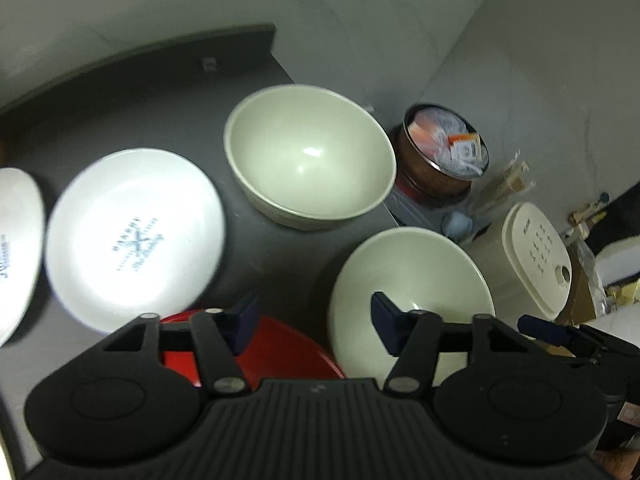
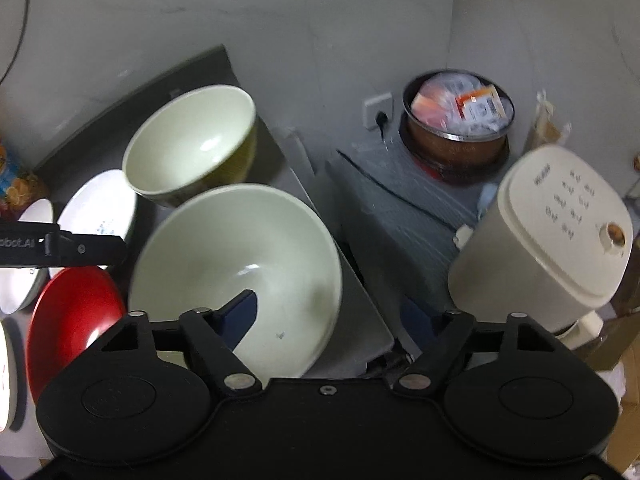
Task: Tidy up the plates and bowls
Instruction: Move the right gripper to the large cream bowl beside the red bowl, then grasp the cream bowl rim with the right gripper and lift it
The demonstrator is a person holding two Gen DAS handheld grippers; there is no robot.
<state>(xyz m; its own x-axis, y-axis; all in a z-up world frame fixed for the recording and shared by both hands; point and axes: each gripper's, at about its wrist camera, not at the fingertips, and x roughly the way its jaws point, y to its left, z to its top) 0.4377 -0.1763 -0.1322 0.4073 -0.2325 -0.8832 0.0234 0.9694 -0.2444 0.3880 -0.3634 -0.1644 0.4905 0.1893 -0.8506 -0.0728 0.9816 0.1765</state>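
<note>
Beside the near green bowl [image 2: 236,272], which I take as the landmark, your right gripper [image 2: 332,320] stands with its fingers spread wide: the left finger [image 2: 240,316] reaches over the rim into the bowl, while the right finger is hidden low at the outer side, so you grasp nothing. I cannot tell if the finger touches the inside of the bowl. In the left wrist view the same bowl [image 1: 408,280] sits at the right edge of the dark counter [image 1: 140,92].

Your left gripper [image 1: 316,320] is also released, with its fingers well apart. Its right finger [image 1: 386,318] is over the left rim of the landmark bowl, and its left finger [image 1: 240,320] is above the red plate [image 1: 280,352], which lies just left of the bowl.

Behind the landmark bowl stands a second green bowl [image 1: 308,156], upright and a little apart from it. To the left of that one lies a white plate [image 1: 134,236] with blue print in the middle, and another white plate [image 1: 16,248] is just beyond it, cut by the edge of the picture.

To the right of the landmark bowl, off the counter, you see a cream rice cooker [image 2: 552,232]. Behind the cooker is a brown pot [image 2: 456,136] filled with small packets.
</note>
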